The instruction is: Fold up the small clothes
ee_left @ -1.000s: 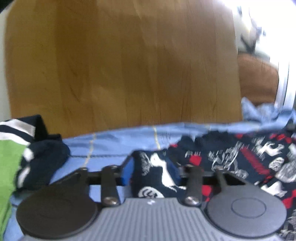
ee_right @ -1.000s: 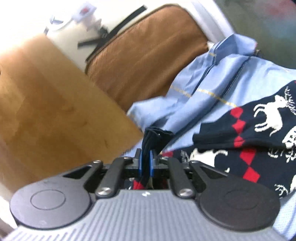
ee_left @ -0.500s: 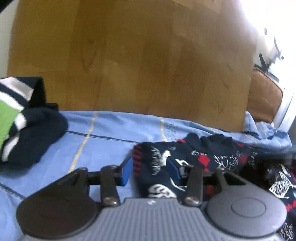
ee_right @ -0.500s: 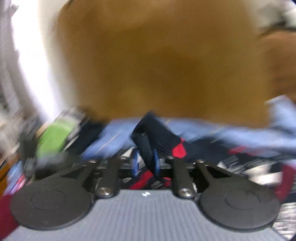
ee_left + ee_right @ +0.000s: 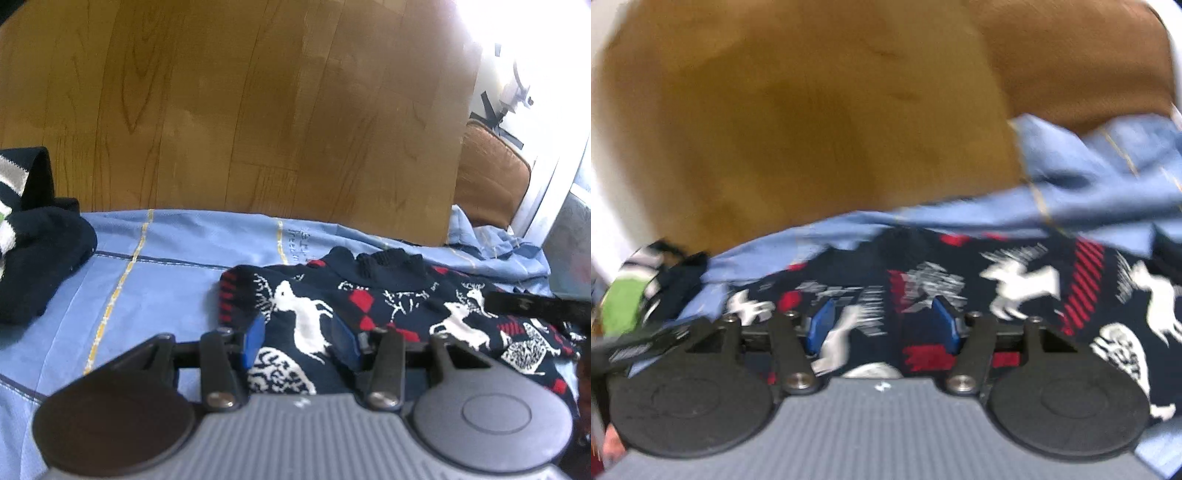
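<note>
My left gripper [image 5: 298,338] parted over the reindeer sweater [image 5: 388,314], pads clear of it, sweater flat on the blue sheet [image 5: 155,280], my right gripper [image 5: 882,325] opening above the sweater, nothing pinched, striped garment [image 5: 33,236] left of the sweater

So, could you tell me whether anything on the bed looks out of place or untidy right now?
Mostly tidy: the reindeer sweater lies flat on the blue sheet. What stands out is the sheet's far right corner, which is rumpled, and a navy striped garment lying in an unfolded heap at the left.
</note>
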A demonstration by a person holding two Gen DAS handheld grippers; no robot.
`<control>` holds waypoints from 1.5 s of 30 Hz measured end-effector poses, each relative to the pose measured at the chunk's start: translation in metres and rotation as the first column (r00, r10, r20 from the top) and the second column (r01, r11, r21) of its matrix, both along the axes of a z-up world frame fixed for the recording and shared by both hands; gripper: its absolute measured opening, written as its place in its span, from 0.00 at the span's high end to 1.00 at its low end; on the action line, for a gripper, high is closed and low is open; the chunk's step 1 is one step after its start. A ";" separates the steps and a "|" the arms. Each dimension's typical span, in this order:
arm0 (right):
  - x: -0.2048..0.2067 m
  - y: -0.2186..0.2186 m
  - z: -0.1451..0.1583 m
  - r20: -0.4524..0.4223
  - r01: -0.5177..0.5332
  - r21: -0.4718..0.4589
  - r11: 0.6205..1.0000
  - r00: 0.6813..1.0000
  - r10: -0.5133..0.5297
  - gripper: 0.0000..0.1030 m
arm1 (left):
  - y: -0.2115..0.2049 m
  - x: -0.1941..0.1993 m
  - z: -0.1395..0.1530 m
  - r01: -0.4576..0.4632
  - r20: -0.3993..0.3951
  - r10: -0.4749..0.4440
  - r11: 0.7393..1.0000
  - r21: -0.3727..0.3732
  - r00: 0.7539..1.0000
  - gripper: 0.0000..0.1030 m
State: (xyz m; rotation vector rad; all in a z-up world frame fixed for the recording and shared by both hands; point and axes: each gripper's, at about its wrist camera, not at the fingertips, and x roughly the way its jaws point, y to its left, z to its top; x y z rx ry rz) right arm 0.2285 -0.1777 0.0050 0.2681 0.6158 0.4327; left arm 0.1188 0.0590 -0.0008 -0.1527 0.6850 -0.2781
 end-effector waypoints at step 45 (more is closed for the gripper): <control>-0.015 0.132 0.045 0.283 -0.116 -0.459 0.881 0.921 0.269 0.91 | 0.064 0.016 0.010 -0.176 -0.049 0.170 0.961 -0.214 0.984 0.52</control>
